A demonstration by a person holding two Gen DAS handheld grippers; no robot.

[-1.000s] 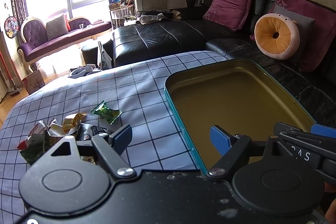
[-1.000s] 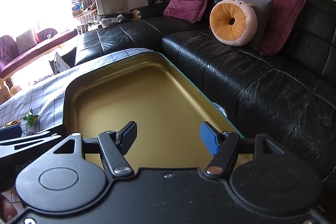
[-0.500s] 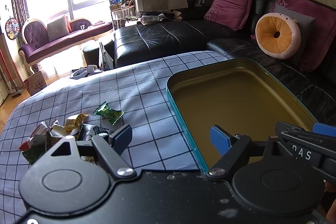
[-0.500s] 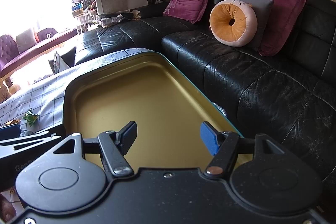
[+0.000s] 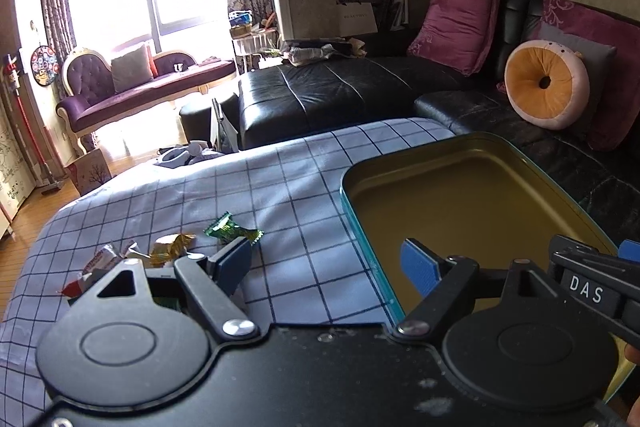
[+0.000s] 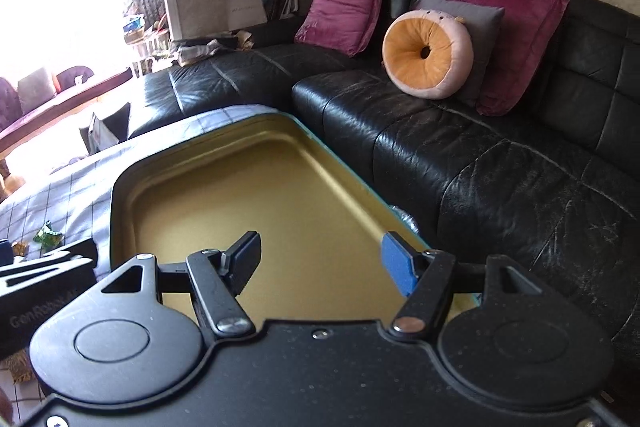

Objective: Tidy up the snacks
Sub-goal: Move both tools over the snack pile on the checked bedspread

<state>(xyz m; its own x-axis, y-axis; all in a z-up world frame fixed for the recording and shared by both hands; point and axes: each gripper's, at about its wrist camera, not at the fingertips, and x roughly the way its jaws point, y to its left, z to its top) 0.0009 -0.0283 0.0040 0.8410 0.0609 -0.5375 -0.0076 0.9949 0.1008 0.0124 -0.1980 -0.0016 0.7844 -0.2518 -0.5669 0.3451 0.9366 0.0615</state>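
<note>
An empty gold tin tray with a teal rim lies on the checked tablecloth. Left of it is a small heap of wrapped snacks: a green packet, a gold one and a red-and-white one. My left gripper is open and empty, over the cloth at the tray's left rim, with the snacks partly hidden behind its left finger. My right gripper is open and empty over the tray's near end.
The checked tablecloth covers the table. A black leather sofa with magenta cushions and a round orange cushion stands close behind and right of the tray. A purple chaise stands by the window.
The left gripper has drifted slightly, so the tray and snacks sit a little further right and higher in its view. The right gripper has barely moved. Both stay open.
</note>
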